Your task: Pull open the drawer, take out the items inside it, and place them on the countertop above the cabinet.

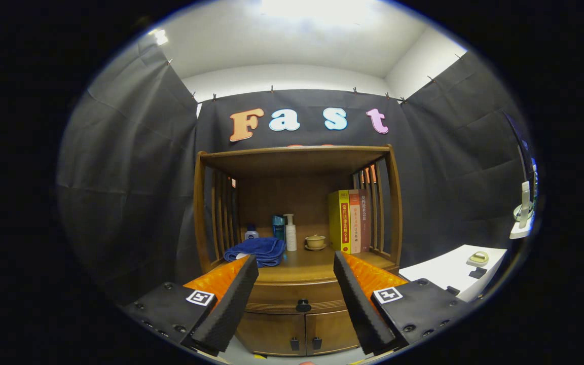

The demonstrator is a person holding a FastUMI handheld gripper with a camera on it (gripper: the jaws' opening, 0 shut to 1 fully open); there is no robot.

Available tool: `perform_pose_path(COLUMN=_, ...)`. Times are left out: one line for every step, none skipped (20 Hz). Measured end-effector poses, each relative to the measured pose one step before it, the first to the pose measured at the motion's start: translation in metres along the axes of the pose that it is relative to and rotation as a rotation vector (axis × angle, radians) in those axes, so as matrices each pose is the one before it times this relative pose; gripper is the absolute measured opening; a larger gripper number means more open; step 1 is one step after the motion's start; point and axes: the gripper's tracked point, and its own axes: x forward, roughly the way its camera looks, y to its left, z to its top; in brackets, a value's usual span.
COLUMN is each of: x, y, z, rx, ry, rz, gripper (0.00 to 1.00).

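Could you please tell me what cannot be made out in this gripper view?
- Drawer contents: hidden behind its closed front.
- Cabinet doors: partly covered by the open gripper fingers.
- Small bottle: lower part hidden by the blue cloth.
- Books: spine text too small.

Beyond the fingers lay a blue towel, with bottles behind it, a small lidded cup and upright books further right.
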Motion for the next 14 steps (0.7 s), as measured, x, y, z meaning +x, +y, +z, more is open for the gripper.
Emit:
perform_pose_path(x=0.00015, y=-0.00026, z=0.00018, rx=0.00036, ry=-0.0016, rz=-0.00171, gripper=0.98)
perform_pose_path(x=0.0001, y=-0.00022, z=0.00029, rx=-0.00118, ry=-0.00025, rz=-0.00011, gripper=0.98)
perform_pose_path(x=0.00115, y=0.00044, z=-0.00098, rx=-0.00149, ry=0.00337, rz=0.00068, gripper=0.98)
perform_pose_path(x=-0.00106, y=0.00089, z=-0.00029, rx=0.0008, ry=-0.00079, rz=0.002, gripper=0.98)
perform_pose_path(x=0.00005, y=0.00089, z=0.00096, rx=0.00142, ry=-0.00342, rz=0.00204, gripper=0.98)
perform_pose_path(x=-0.00058, y=-0.00021, z=0.00018, rx=-0.00067, ry=-0.00074, rz=0.00154, gripper=0.98)
perform_pose_path(x=0.00049, y=0.00054, z=-0.00054, rx=-0.00266, ry=0.00206, rz=0.00106, gripper=0.98)
perform_pose_path(x=-0.00027, y=-0.00026, z=-0.00005, rx=-0.00086, ry=-0.00014, rz=-0.00096, gripper=0.98)
perform_pose_path(x=0.00089, y=-0.00125, z=-0.00005, rx=0.00173, ry=-0.00328, rz=-0.00214, gripper=0.98)
perform_pose_path(x=-0.00064, y=-0.00054, z=-0.00008, rx=0.00113, ry=-0.00022, rz=0.0003, gripper=0.98)
perform_pose_path(x=0.00036, y=0.00042, z=-0.00022, rx=-0.00048, ry=0.00185, rz=0.00019, gripper=0.98)
perform_pose_path(x=-0.00098, y=-0.00005, z=-0.00087, rx=-0.00059, ry=0.00305, rz=-0.00041, gripper=0.98)
perform_pose_path(x=0.00021, y=0.00021, z=-0.00097, rx=0.00007, ry=-0.00205, rz=0.00023, gripper=0.98)
perform_pose_path(x=0.00256, y=0.00003, z=-0.00089, rx=-0.002, ry=-0.00134, rz=-0.001, gripper=0.98)
